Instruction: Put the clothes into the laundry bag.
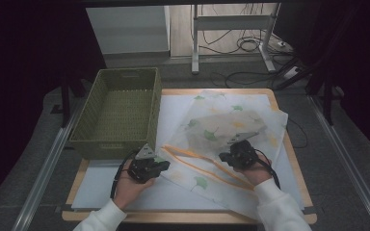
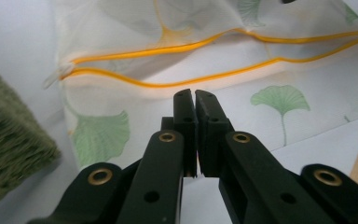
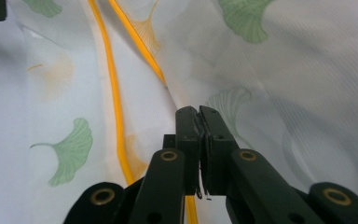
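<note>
Sheer white mesh laundry bag [image 1: 221, 130], green-and-yellow ginkgo leaf print, orange zipper [image 2: 205, 44] gaping open, lay crumpled on table [image 1: 289, 163] right of green woven basket [image 1: 118, 113]. Left claw [image 1: 161, 163] clenched empty at bag's edge; right claw [image 1: 236, 147] clenched on bag fabric.

Left forearm: white sleeve, enters from the bottom edge of the high view, angled up and slightly rightward.
Left hand [image 1: 127, 188]: wrapped from below around the body of its tool.
Left black two-jaw gripper [image 1: 163, 164]: grey three-cornered plate on top, black cable looping beside the wrist; jaws pressed together, flat faces meeting.
Right forearm: white sleeve, enters lower right, angled up and leftward.
Right hand [image 1: 256, 172]: cupped around its tool from behind.
Right black two-jaw gripper [image 1: 225, 157]: jaws closed tight, a thin slit between the faces.
</note>
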`<action>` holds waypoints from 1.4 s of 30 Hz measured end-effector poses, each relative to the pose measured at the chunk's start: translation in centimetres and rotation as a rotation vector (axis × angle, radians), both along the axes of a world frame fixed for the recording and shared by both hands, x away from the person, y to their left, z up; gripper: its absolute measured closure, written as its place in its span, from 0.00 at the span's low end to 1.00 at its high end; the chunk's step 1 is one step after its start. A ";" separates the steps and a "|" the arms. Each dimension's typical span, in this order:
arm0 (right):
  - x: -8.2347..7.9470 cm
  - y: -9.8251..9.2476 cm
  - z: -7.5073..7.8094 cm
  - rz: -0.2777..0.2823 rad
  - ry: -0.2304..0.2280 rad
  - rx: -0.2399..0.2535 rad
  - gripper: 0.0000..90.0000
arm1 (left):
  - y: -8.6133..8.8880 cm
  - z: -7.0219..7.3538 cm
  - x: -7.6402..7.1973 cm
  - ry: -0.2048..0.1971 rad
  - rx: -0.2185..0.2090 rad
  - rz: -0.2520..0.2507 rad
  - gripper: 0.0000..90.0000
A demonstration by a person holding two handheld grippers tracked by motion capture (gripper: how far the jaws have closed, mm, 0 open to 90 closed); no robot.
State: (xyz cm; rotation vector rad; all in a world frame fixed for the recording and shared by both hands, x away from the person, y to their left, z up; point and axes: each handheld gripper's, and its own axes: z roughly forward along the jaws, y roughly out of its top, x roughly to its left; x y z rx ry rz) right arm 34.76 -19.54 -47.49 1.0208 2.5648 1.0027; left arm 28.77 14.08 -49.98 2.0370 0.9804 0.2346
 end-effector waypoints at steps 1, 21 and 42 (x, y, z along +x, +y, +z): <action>-0.2 -0.3 0.0 -0.006 -0.001 0.002 0.95 | 0.2 0.0 0.0 -0.002 0.002 0.004 0.97; -5.1 -5.9 -0.6 -0.104 -0.078 0.059 0.50 | 3.3 -1.1 -2.3 -0.004 0.021 0.087 0.42; -5.4 -7.6 -0.9 -0.149 -0.077 0.104 0.45 | 3.6 -2.2 -1.8 0.041 0.068 0.080 0.38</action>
